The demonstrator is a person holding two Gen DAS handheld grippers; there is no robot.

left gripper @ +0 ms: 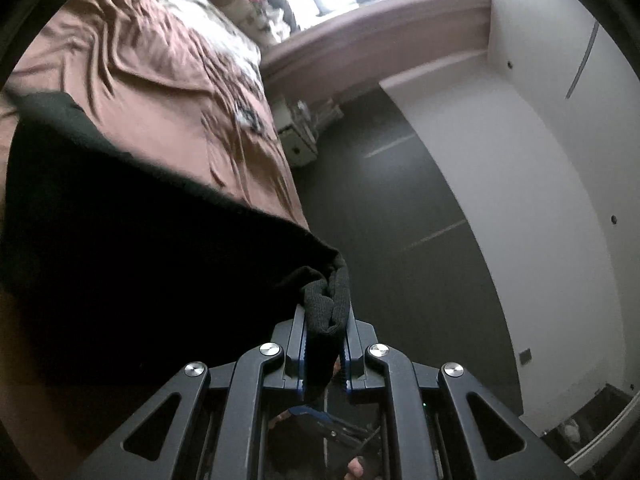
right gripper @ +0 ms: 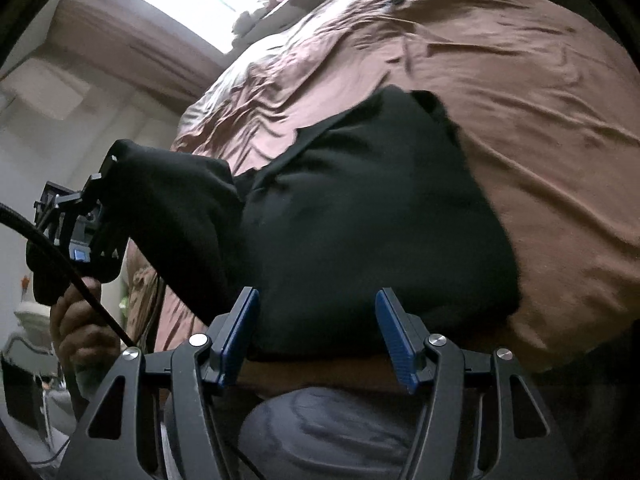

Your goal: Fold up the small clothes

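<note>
Left gripper (left gripper: 325, 340) clamped on garment (right gripper: 372, 220) corner, off bed (right gripper: 540, 160) edge | right gripper (right gripper: 316, 336) jaws apart, empty | garment mostly on bed, near edge | risk: one-sided pull drags it off, spoiling fold.

Left gripper (left gripper: 325, 344) sits at the bottom middle of its own view, jaws nearly closed and pinching a bunched bit of black cloth (left gripper: 326, 304). In the right wrist view it shows up at the left edge, gripped from below by a bare hand (right gripper: 82, 328). Right gripper (right gripper: 320, 336) is bottom centre, blue pads (right gripper: 236, 332) spread apart, nothing pressed between them.
</note>
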